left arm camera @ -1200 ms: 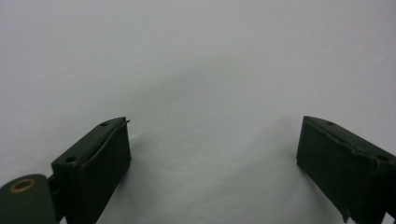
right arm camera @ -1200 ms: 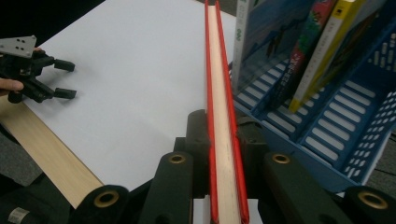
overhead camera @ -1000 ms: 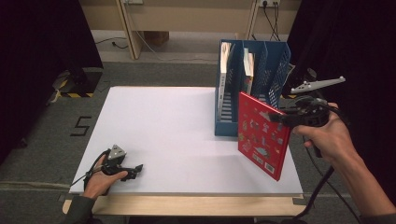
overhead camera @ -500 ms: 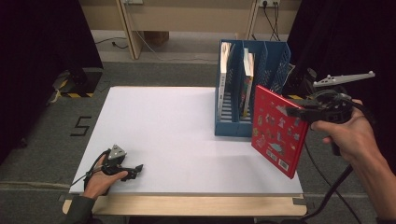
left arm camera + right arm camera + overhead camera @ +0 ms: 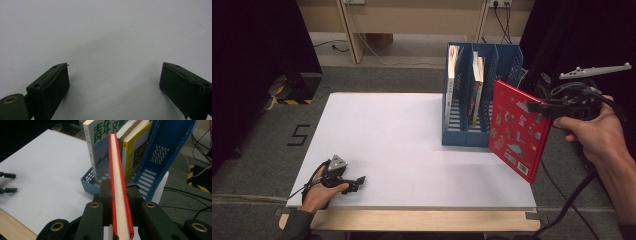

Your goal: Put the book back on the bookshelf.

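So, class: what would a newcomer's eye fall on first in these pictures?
The red book, held tilted in the air off the table's right edge, clamped in the right gripper. Behind it stands the blue file rack holding books. The left gripper rests open at the white table's near-left corner.

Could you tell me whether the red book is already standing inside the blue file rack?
No, the right gripper holds the red book tilted in the air beside the blue file rack.

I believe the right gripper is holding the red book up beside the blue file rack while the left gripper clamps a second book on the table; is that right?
Not quite: the left gripper holds nothing; the left gripper view shows its jaws open over the bare white table. The right gripper does hold the red book beside the blue file rack.
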### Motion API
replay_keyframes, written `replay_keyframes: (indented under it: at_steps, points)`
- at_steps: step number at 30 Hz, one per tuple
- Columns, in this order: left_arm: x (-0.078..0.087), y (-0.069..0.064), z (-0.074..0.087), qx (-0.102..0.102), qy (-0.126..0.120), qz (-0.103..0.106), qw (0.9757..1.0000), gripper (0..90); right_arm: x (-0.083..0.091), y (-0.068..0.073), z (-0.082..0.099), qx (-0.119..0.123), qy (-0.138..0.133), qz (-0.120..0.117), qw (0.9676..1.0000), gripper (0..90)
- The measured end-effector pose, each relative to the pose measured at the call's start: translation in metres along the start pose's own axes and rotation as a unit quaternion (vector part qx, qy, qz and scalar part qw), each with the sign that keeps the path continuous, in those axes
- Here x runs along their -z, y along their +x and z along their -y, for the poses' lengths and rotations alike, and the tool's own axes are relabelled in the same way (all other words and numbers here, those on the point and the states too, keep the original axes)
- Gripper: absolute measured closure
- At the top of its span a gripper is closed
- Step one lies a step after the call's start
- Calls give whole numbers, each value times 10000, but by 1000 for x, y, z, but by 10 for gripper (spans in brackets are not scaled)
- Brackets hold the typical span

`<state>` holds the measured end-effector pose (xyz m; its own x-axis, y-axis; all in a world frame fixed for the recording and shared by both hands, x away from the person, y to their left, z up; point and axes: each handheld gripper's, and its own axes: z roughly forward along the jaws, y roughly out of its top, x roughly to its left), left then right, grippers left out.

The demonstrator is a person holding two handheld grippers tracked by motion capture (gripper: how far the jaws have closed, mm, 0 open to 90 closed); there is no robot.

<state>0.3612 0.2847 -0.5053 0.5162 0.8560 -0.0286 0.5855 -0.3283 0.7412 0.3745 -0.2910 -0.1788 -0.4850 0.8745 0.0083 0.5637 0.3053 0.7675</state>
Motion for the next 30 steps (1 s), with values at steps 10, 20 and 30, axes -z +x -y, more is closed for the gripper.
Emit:
replay_keyframes:
  at_steps: [10,20,30]
  points:
    - [0,0,0,1,0,4,10000,78,-9,-7,-21,-31,-81,75,9999,797]
    - [0,0,0,-4,-1,7,10000,77,-12,-22,-43,-156,-176,361,9991,797]
    - [0,0,0,-2,3,5,10000,74,-32,-38,-56,-307,-167,619,9975,797]
